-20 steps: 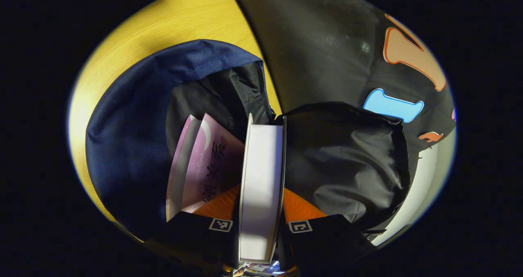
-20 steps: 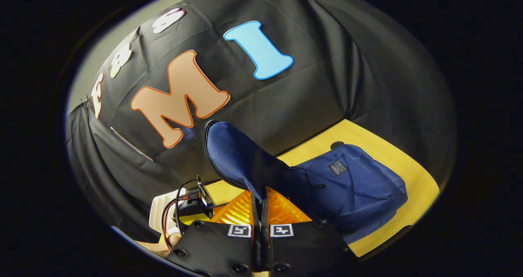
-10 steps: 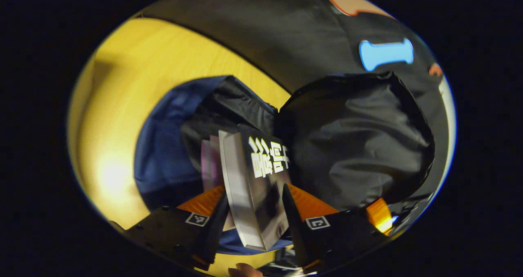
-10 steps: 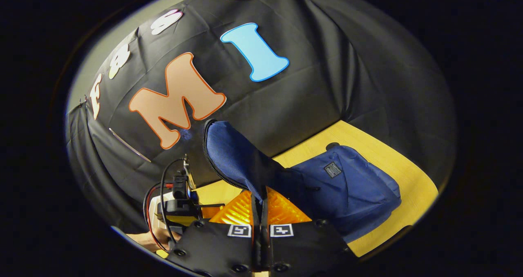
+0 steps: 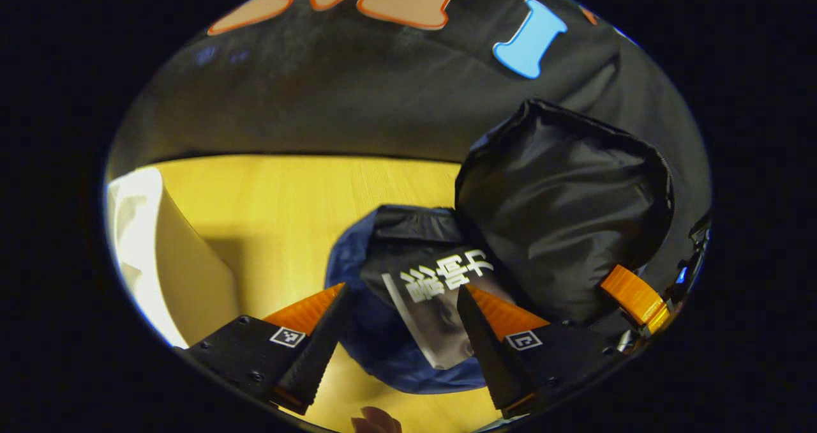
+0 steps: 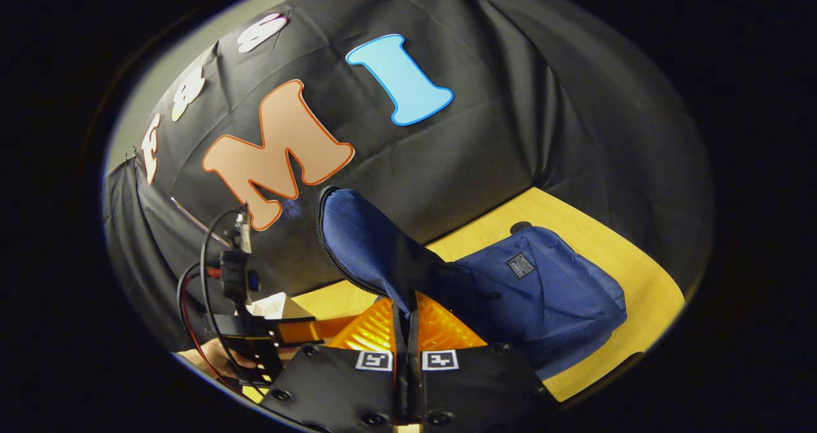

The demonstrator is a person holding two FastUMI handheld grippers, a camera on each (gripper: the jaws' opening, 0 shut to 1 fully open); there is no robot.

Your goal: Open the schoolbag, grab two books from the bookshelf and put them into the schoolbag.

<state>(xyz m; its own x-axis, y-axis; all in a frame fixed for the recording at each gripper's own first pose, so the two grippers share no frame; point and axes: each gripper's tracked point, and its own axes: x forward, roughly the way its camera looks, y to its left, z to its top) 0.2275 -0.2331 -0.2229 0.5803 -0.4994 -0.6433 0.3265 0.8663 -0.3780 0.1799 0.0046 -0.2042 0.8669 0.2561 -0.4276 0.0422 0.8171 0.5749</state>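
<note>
Book (image 5: 434,305) lies partly inside the schoolbag (image 5: 408,363) in the left gripper view, between the released, spread fingers of the left gripper (image 5: 396,350); nudge it deeper, probably. In the right gripper view, the right gripper (image 6: 406,331) is clenched on the flap (image 6: 364,248); best hold it high.

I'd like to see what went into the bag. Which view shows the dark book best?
The left gripper view: the book lies in the open bag's mouth, cover up, between the left gripper's spread fingers. The right gripper view looks at the bag from outside, so its fabric hides the book.
</note>
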